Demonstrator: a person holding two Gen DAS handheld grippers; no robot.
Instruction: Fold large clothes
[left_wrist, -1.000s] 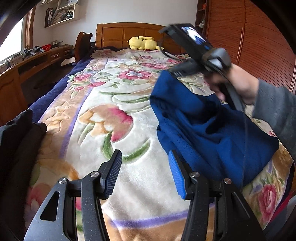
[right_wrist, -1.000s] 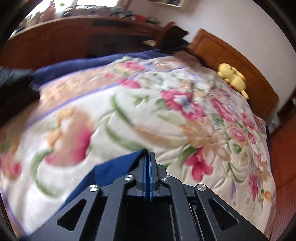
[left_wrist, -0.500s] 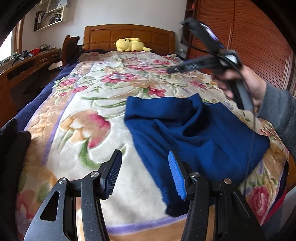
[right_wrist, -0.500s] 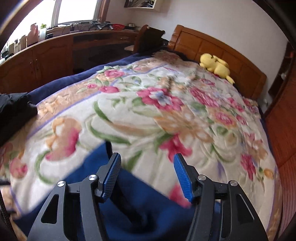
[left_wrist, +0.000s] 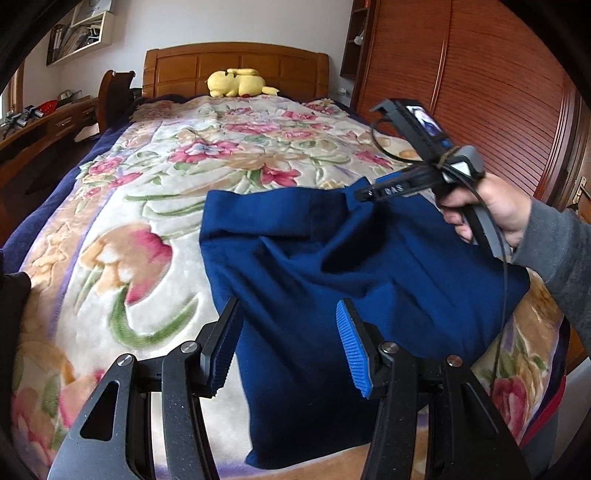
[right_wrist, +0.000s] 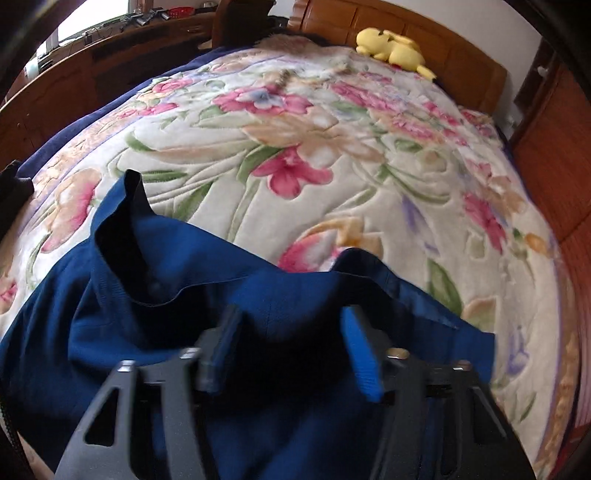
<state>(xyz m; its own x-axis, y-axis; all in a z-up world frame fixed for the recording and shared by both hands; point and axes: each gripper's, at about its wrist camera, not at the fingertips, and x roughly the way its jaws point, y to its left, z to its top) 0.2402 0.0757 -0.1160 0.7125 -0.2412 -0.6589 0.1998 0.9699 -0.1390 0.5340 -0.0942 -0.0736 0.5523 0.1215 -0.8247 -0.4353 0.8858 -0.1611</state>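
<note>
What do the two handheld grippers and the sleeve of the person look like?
Both the left gripper and right gripper have black frames, silver bolts and ribbed blue pads. The right one has a grey pistol handle, a thin black cable and a small screen on top. The sleeve is grey knit.

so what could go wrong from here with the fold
1. The blue garment lies rumpled, its top edge standing up in a peak; folding now could lock creases in.
2. The right gripper, jaws just closing with no cloth pinched, may snag several layers.
3. The garment reaches the blanket corner near the bed's edge and could slip off.
</note>
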